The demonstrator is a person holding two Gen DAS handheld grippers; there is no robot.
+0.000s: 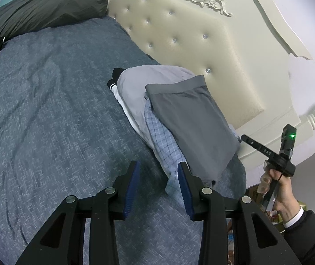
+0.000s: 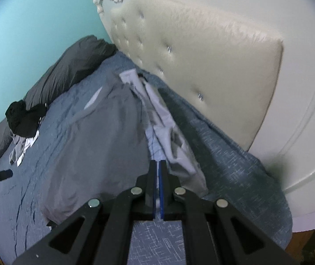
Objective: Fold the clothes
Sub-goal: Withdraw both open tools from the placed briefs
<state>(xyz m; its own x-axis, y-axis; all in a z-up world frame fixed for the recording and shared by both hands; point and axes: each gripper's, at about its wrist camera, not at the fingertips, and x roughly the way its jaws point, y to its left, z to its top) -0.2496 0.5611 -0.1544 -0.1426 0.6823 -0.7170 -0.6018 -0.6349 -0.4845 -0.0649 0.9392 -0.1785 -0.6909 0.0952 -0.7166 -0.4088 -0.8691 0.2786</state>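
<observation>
While the left gripper (image 1: 158, 174) hovers with fingers apart over the bedspread (image 1: 47, 110), folded clothes (image 1: 179, 119) lie stacked along the bed's headboard edge. Right gripper (image 2: 158, 165): fingers together, seemingly pinching no cloth, though blur obscures this.

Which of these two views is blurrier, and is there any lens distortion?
Right wrist view: motion-blurred, headboard and clothes smeared. Left wrist view: sharp, folded grey garment crisp. Both: fisheye bending, dark rounded corners.
</observation>
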